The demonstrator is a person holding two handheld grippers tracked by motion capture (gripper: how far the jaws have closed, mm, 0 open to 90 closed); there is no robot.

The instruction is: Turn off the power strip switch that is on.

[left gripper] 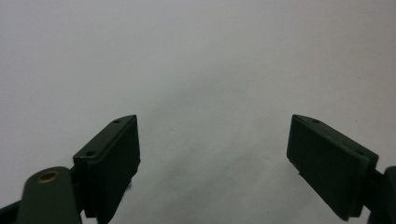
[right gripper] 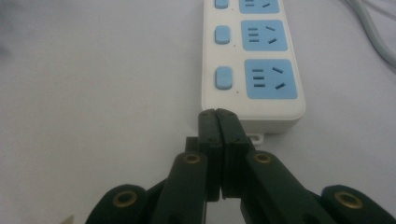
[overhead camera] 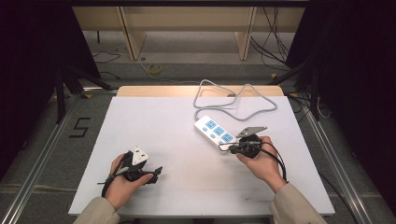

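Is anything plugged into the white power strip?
No. The power strip sockets visible all look empty; its own grey cable trails off the table's far edge.

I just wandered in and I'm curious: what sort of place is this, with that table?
Probably a lab or recording studio: a white table ringed by dark curtains, loose cables on the floor, and a person's hands working a left gripper and a right gripper beside a power strip.

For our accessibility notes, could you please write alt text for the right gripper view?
The shut black tongs point at the near end of a white plastic power strip with blue sockets and blue switches, tips at its edge. The strip lies on a white table surface, its grey cable trailing at the upper right.
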